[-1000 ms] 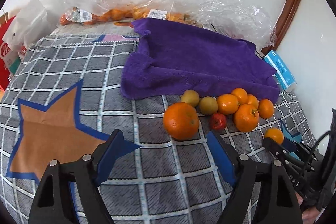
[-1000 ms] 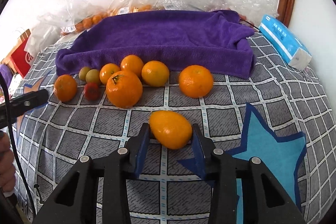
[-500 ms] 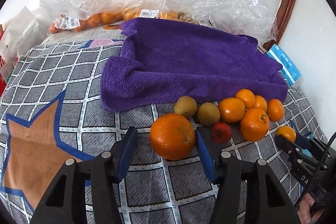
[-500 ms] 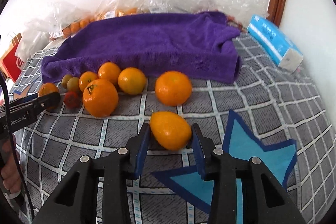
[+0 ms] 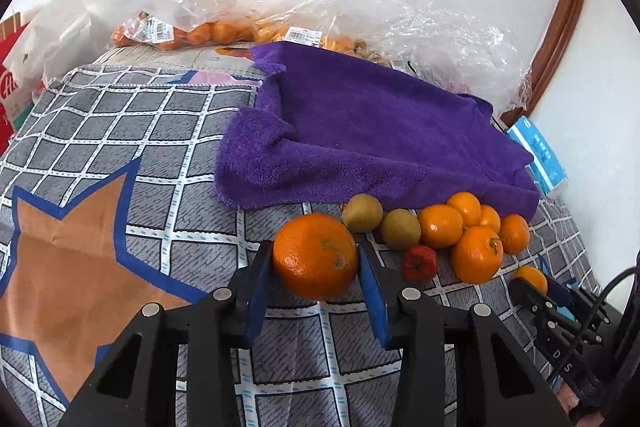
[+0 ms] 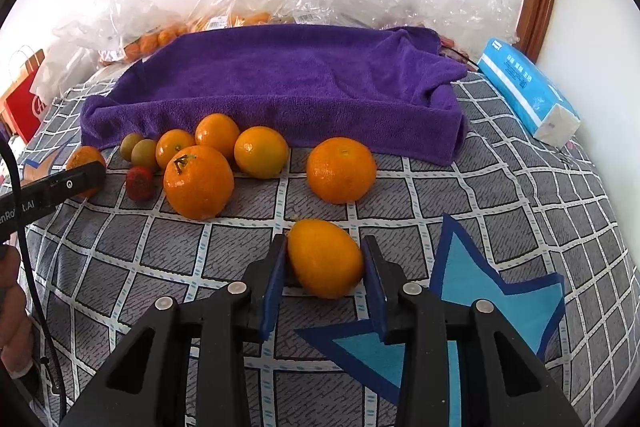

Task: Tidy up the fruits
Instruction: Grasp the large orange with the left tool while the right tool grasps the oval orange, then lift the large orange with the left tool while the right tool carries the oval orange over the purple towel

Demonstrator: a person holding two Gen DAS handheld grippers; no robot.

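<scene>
Purple towel (image 5: 372,131) spread behind the fruit | left gripper (image 5: 316,267) clasps the large orange (image 5: 315,255) on the checked cloth (image 5: 192,227) | right gripper (image 6: 324,263) clasps the oval orange (image 6: 325,258) | we judge both grasps set; next, lift onto towel.

Bagged oranges (image 5: 208,33) behind the purple towel (image 5: 372,139) blur under crinkled plastic (image 5: 420,27), their labels too small to read, while a red bag (image 6: 24,103) left of the towel is cut off by the picture's edge.
</scene>
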